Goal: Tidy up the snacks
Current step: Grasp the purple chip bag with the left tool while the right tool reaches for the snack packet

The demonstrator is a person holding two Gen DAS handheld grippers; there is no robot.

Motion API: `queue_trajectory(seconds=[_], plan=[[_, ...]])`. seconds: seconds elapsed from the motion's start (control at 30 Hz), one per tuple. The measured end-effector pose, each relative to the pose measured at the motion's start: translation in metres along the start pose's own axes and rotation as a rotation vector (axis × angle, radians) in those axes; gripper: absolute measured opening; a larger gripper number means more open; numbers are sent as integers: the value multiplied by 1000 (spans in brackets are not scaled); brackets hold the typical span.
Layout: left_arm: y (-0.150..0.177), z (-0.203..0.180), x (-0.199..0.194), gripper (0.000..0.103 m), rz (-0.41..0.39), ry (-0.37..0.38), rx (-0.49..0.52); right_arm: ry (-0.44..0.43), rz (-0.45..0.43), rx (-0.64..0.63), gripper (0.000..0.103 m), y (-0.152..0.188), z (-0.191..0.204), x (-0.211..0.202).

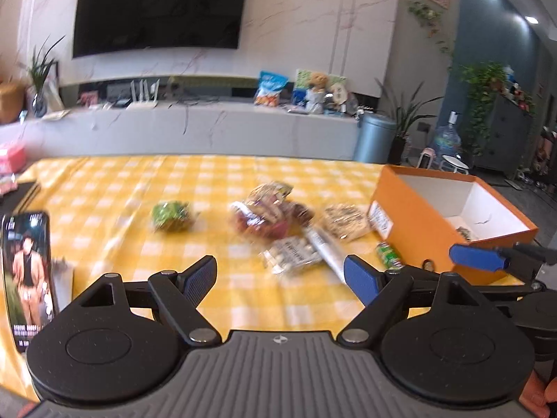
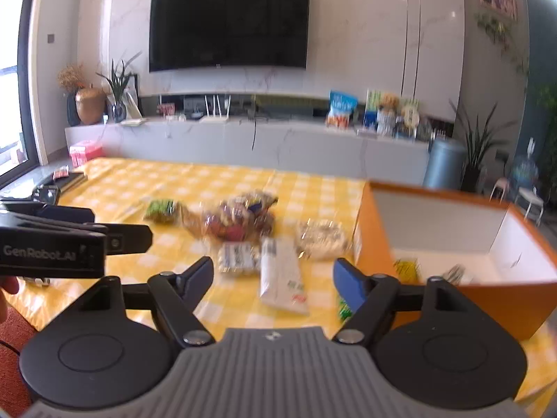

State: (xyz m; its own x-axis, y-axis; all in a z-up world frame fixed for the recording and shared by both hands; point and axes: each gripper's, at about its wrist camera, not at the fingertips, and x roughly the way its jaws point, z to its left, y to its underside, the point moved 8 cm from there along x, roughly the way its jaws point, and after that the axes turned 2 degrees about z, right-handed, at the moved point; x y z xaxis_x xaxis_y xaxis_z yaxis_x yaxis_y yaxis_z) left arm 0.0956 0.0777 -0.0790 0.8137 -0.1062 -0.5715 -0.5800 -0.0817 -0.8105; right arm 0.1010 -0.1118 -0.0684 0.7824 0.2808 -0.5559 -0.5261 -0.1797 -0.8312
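Note:
Several snack packets lie on the yellow checked tablecloth point(image 1: 139, 188): a green packet point(image 1: 171, 216), a reddish bag point(image 1: 268, 212), a clear nut packet point(image 1: 294, 252), a white tube-shaped pack point(image 2: 281, 275), a pale cracker packet point(image 1: 346, 221) and a small green packet point(image 1: 389, 253). An open orange box point(image 1: 417, 230) stands at the right; it holds a couple of small items point(image 2: 407, 266). My left gripper point(image 1: 280, 277) is open and empty above the near table edge. My right gripper point(image 2: 273, 280) is open and empty over the white pack, beside the box point(image 2: 504, 299).
A phone point(image 1: 28, 275) showing a video stands at the table's left. A pink box point(image 2: 85, 151) and dark items sit at the far left corner. Behind the table are a white TV bench, a TV, plants and a grey bin point(image 1: 376, 137).

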Motion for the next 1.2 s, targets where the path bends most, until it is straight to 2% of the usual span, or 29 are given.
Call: queue_trajectory(seconds=[0.27, 0.33, 0.5, 0.7, 0.87, 1.0, 1.1, 1.2], plan=[[14, 23, 14, 91, 37, 14, -54, 0, 55, -15, 59, 13, 11, 30], [11, 24, 19, 91, 37, 16, -48, 4, 59, -28, 54, 11, 13, 38], [-1, 22, 43, 91, 47, 22, -24, 18, 78, -41, 53, -1, 11, 65], [-19, 22, 75, 98, 60, 51, -45, 40, 87, -61, 53, -14, 5, 100], [-32, 19, 104, 99, 71, 45, 50, 46, 119, -57, 52, -17, -2, 131], [-41, 10, 122, 102, 67, 89, 229, 41, 134, -56, 52, -20, -6, 149], [-40, 7, 140, 102, 127, 105, 336, 33, 141, -63, 52, -21, -7, 159], [-40, 7, 155, 102, 173, 130, 399, 30, 151, -67, 52, -22, -10, 169]])
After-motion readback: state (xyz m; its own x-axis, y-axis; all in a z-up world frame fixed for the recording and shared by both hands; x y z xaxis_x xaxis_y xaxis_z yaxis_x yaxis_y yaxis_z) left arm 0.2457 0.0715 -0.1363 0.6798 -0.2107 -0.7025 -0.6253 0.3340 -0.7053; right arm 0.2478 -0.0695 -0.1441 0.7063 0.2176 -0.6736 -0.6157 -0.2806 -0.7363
